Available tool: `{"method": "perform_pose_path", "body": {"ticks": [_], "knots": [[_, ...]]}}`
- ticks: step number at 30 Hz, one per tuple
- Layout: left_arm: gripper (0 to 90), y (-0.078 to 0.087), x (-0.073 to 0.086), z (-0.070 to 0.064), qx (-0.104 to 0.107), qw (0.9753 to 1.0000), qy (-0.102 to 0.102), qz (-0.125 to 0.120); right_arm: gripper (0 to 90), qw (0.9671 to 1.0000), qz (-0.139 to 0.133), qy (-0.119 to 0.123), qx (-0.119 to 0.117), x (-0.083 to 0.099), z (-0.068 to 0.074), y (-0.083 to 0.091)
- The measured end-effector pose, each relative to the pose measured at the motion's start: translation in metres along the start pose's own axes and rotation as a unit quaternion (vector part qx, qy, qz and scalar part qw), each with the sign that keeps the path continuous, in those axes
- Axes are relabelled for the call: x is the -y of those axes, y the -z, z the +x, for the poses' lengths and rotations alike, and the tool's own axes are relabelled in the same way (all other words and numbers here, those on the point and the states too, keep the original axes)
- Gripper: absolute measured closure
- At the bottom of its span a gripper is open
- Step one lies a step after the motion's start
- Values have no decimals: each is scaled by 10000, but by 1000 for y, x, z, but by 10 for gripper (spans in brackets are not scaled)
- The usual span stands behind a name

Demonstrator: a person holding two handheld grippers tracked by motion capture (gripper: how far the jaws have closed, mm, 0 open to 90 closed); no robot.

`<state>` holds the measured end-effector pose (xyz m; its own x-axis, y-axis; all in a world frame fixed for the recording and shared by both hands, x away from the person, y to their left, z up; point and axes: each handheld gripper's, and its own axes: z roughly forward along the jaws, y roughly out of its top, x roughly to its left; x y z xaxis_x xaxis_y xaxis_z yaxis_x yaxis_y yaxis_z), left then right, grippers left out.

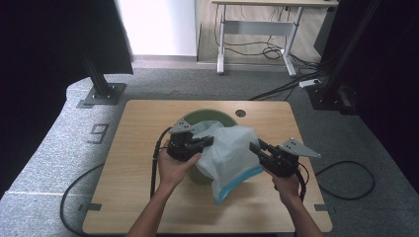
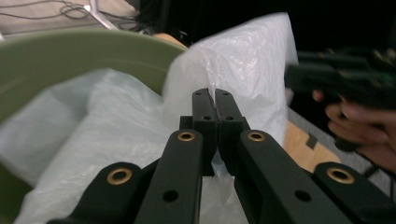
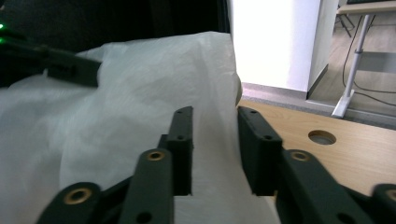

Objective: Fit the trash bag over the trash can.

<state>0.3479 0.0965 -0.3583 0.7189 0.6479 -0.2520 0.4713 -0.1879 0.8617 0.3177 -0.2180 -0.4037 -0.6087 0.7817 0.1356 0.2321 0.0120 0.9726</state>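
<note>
A white plastic bag (image 1: 232, 153) with a blue bottom edge is draped over a green bowl (image 1: 207, 114) in the middle of the wooden table (image 1: 138, 187). My left gripper (image 1: 211, 141) is at the bag's left side, shut on a fold of it. In the left gripper view the jaws (image 2: 214, 100) pinch the thin film of the bag (image 2: 243, 60) above the bowl (image 2: 70, 51). My right gripper (image 1: 254, 146) is at the bag's right side. In the right gripper view it (image 3: 215, 116) stands open, with the edge of the bag (image 3: 130, 93) between its jaws.
A round cable hole (image 1: 240, 113) lies in the table behind the bowl. Cables trail from both grippers off the table. Black frame posts (image 1: 101, 84) stand on the carpet at back left and right, and a desk (image 1: 257, 29) with loose cables stands behind.
</note>
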Motion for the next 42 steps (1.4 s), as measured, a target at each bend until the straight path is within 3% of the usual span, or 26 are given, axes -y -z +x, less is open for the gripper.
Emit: {"method": "perform_pose_path", "body": {"ticks": [7, 13, 19, 25, 27, 31, 36, 42], "knots": [[894, 5, -6, 21, -319, 9992, 204, -114, 547, 10000, -78, -3, -32, 9, 5, 22], [893, 8, -6, 32, -419, 9983, 364, -158, 526, 9999, -33, 102, -105, 24, 11, 42], [893, 12, -6, 44, -486, 9973, 516, -185, 512, 9996, 174, 215, -96, 49, 16, 49], [893, 15, -6, 52, -525, 9965, 626, -198, 478, 9998, 184, 57, -90, 62, 11, 42], [892, 15, -6, 54, -529, 9964, 640, -179, 465, 9999, 104, 52, -34, 61, 10, 38], [891, 14, -7, 58, -483, 9961, 713, -184, 479, 9998, 68, 2, -164, 55, 7, 27], [891, 14, -7, 59, -497, 9962, 700, -170, 475, 9996, 171, 126, -184, 52, 14, 9], [883, 16, -6, 61, -502, 9962, 693, -154, 455, 9995, 28, 218, -240, 44, 20, -1]]}}
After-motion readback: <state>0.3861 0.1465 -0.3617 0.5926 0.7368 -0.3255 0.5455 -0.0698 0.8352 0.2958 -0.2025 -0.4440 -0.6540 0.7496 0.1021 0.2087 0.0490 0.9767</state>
